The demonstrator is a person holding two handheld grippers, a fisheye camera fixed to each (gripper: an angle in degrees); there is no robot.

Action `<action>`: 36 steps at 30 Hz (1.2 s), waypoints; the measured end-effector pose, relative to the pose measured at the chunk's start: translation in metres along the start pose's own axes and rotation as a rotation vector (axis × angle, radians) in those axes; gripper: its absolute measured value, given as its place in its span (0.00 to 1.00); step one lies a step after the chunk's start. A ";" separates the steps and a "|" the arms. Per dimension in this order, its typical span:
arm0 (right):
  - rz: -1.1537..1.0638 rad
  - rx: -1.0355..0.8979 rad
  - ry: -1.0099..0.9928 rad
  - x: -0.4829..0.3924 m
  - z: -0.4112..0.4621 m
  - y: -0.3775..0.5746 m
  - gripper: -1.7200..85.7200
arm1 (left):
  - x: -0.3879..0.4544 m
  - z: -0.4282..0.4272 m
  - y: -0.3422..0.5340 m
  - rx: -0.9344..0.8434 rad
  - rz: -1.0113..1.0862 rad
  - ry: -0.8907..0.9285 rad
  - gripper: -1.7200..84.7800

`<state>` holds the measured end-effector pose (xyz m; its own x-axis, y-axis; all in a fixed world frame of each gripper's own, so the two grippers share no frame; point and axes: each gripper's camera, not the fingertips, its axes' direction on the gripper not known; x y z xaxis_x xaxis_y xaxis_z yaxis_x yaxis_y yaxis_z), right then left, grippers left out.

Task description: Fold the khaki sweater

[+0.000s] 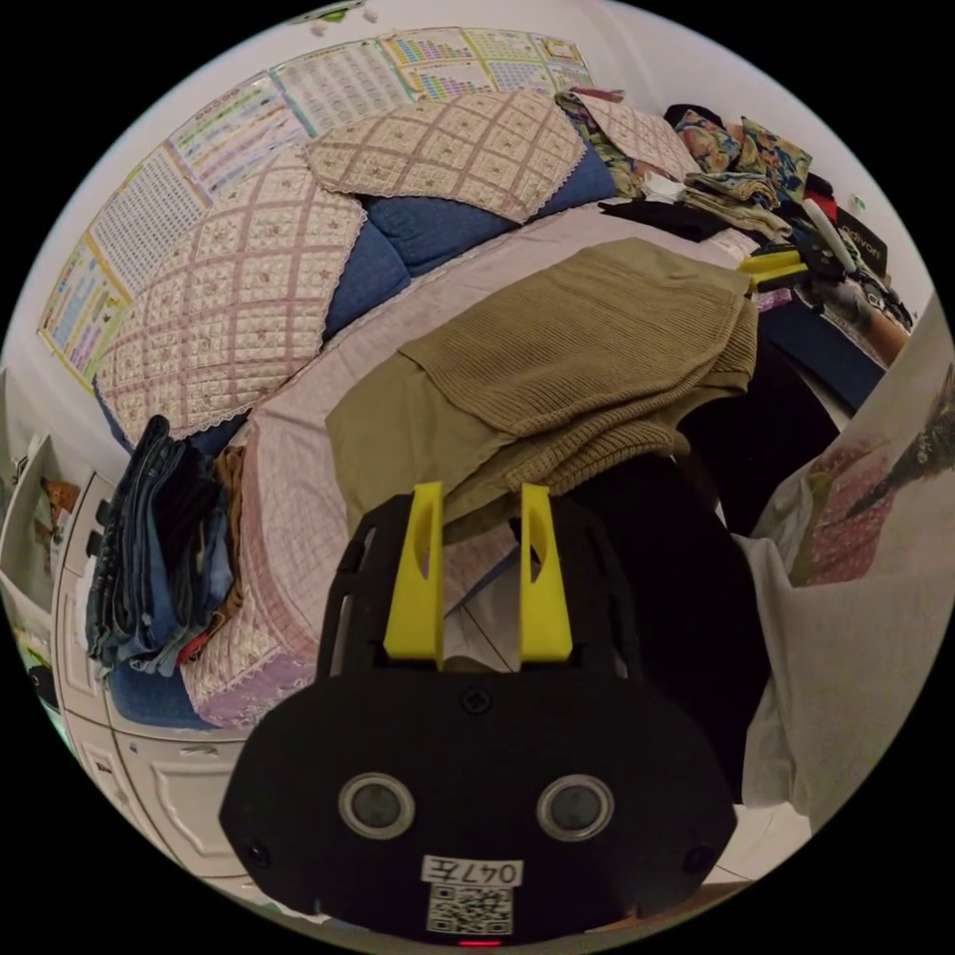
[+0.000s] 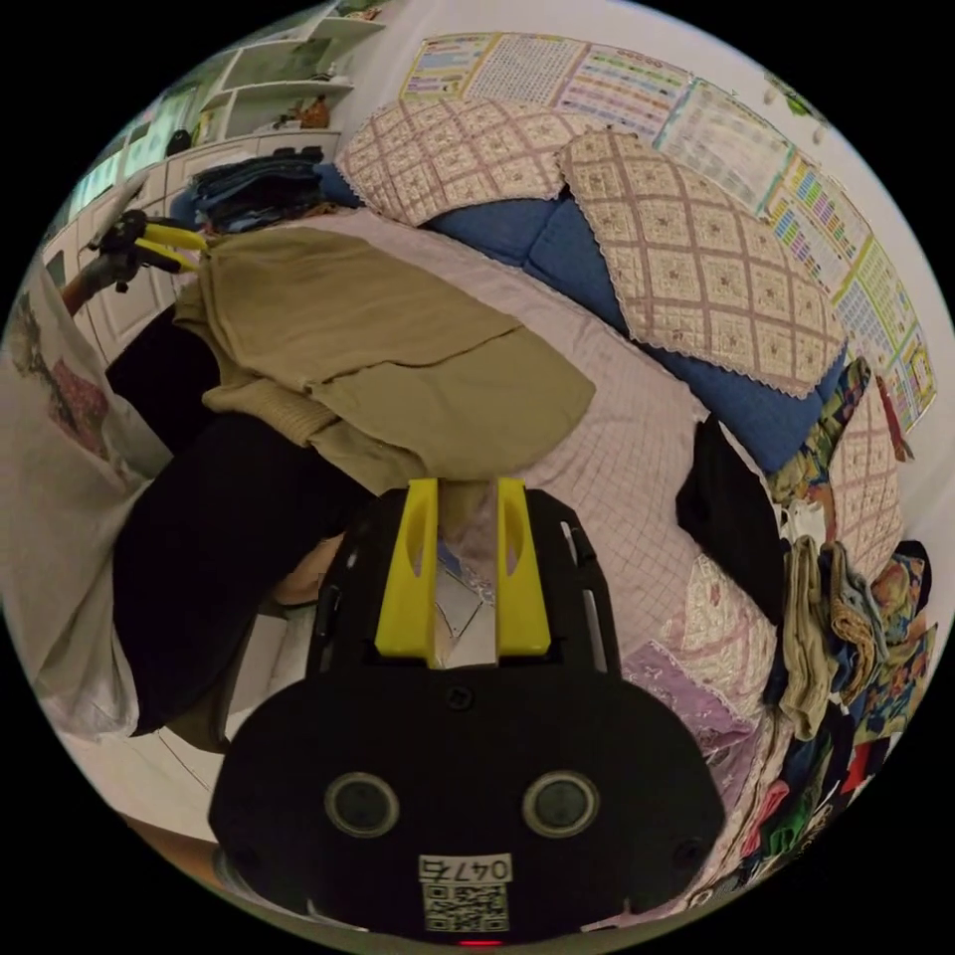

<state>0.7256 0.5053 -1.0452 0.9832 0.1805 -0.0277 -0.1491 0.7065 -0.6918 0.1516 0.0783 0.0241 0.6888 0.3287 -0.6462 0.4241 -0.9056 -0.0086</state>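
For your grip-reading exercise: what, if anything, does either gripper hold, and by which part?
Nothing is held. The left gripper and right gripper both stand open at the near edge of the khaki sweater.

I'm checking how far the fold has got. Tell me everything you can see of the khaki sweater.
The khaki sweater is a ribbed knit, with a thicker ribbed hem along one edge. It lies folded in overlapping layers, a ribbed panel over a smoother one, on the pink checked sofa cover. One edge hangs off the seat front over the person's dark trousers. The left tool and right tool each sit open at its near edge, seemingly not clamping it.
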 end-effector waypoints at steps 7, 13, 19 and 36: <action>-0.117 0.041 0.040 0.001 0.004 -0.046 0.03 | 0.013 0.008 -0.042 0.025 0.063 -0.008 0.15; -0.061 0.086 0.068 0.033 0.001 -0.081 0.02 | 0.038 0.008 -0.065 0.061 0.153 -0.002 0.15; -0.045 0.127 0.082 0.062 0.006 -0.112 0.02 | 0.075 0.038 -0.093 0.046 0.271 -0.083 0.16; 0.004 0.141 0.075 0.152 0.066 -0.138 0.02 | 0.126 0.178 -0.163 0.020 0.445 0.090 0.14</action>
<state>0.8882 0.4806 -0.9063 0.9869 0.1359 -0.0873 -0.1612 0.7961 -0.5833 0.0647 0.2199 -0.1916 0.8504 -0.0725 -0.5211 0.0642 -0.9687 0.2397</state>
